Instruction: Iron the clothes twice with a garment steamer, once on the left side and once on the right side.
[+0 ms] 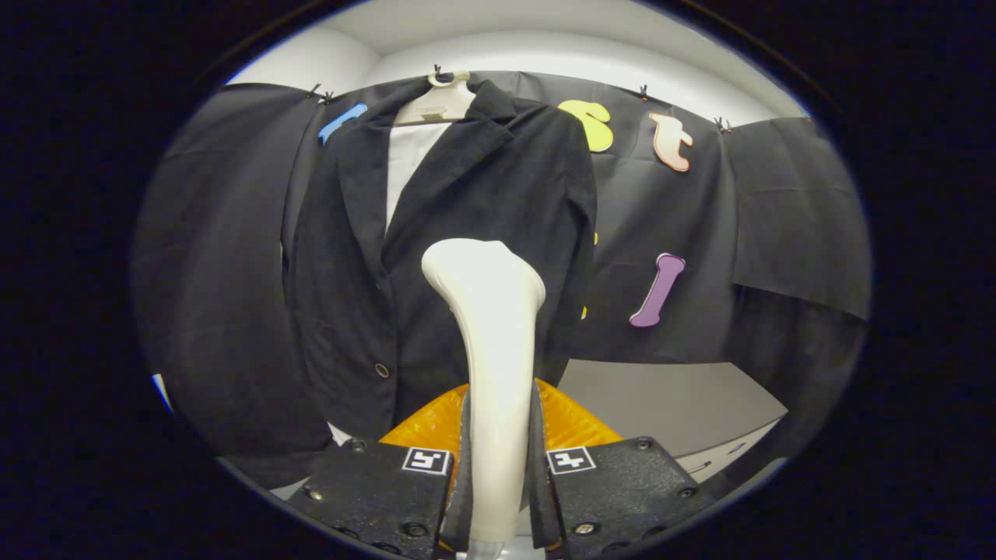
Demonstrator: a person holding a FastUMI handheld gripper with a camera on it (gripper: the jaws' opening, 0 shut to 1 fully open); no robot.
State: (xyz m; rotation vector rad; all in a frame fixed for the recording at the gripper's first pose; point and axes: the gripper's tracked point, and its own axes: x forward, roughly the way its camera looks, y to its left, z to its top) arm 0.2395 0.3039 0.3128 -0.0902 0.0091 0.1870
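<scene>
A dark blazer [467, 233] hangs on a pale hanger [436, 105] in front of the booth wall, with a white lining showing at the collar. My gripper [498, 459] is shut on the white garment steamer [490, 327], both fingers pressing its handle. The steamer stands upright between the fingers, its wide head level with the blazer's right front panel, a little below the lapel. Whether the head touches the cloth I cannot tell.
An orange ridged object [568, 424] lies just beyond the fingers, below the blazer's hem. A grey table surface [669, 404] stretches to the right under the black wall cloth [700, 272]. A white wall rises above the cloth.
</scene>
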